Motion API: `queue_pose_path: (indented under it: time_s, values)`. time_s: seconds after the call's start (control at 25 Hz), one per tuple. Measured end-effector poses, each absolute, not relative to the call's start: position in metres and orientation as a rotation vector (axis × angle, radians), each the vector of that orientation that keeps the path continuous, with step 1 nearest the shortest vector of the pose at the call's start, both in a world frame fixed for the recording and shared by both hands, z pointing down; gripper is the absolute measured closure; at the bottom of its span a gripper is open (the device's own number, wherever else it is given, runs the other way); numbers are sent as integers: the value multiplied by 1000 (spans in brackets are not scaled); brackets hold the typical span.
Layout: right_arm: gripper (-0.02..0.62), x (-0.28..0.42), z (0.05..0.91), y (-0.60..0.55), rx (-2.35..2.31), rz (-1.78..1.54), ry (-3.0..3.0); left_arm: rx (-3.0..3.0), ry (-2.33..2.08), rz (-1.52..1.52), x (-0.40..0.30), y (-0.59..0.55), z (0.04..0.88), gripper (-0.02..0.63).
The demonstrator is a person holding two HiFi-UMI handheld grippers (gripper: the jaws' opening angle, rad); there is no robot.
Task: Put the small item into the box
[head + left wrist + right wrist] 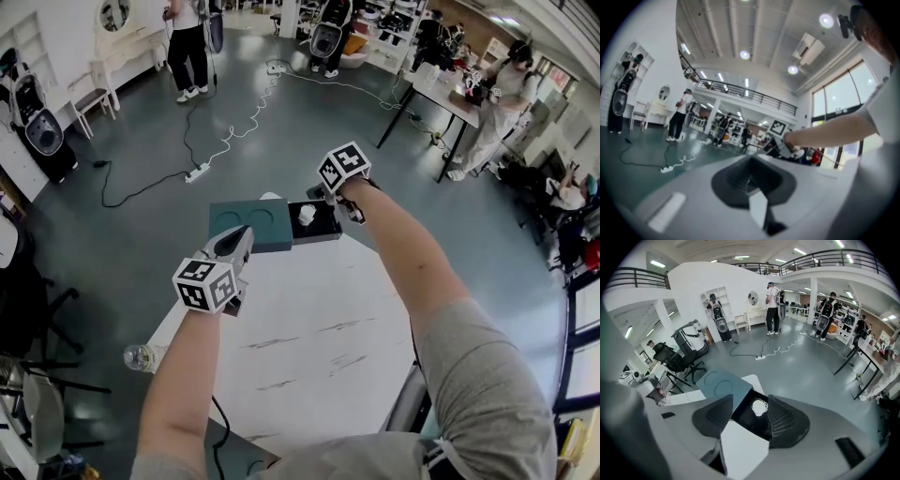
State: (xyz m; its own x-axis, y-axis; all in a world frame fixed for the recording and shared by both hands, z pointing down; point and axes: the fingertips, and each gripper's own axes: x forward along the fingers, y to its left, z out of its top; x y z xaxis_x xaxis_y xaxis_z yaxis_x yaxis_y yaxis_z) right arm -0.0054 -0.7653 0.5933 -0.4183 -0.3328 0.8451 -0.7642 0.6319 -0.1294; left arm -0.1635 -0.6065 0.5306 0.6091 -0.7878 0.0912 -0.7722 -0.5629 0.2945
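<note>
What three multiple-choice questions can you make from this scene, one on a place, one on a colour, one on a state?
1. Where does the small white item lie?
A. on the floor
B. in the box's black tray
C. on a chair

2. What colour is the box's lid?
A. teal
B. red
C. yellow

3. How do the jaws of the right gripper stand?
A. shut on the item
B. apart, holding nothing
C. shut and empty

Answers:
1. B: both the head view and the right gripper view show the item inside the pulled-out tray.
2. A: the lid is plainly teal in both views.
3. B: the right gripper view shows the two pads wide apart, with the item lying in the tray below them, untouched.
</note>
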Motion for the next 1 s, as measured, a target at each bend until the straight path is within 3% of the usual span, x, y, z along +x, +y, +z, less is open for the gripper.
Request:
queue_pose_path:
  time_s: [0.28, 1.0]
  values:
    - [391, -9, 543, -731, 874, 627, -2063, 2566, -1256, -71, -167, -587, 491, 601]
    - [565, -11, 463, -624, 996, 621, -2235, 2638, -1173, -53, -185, -526, 425, 601]
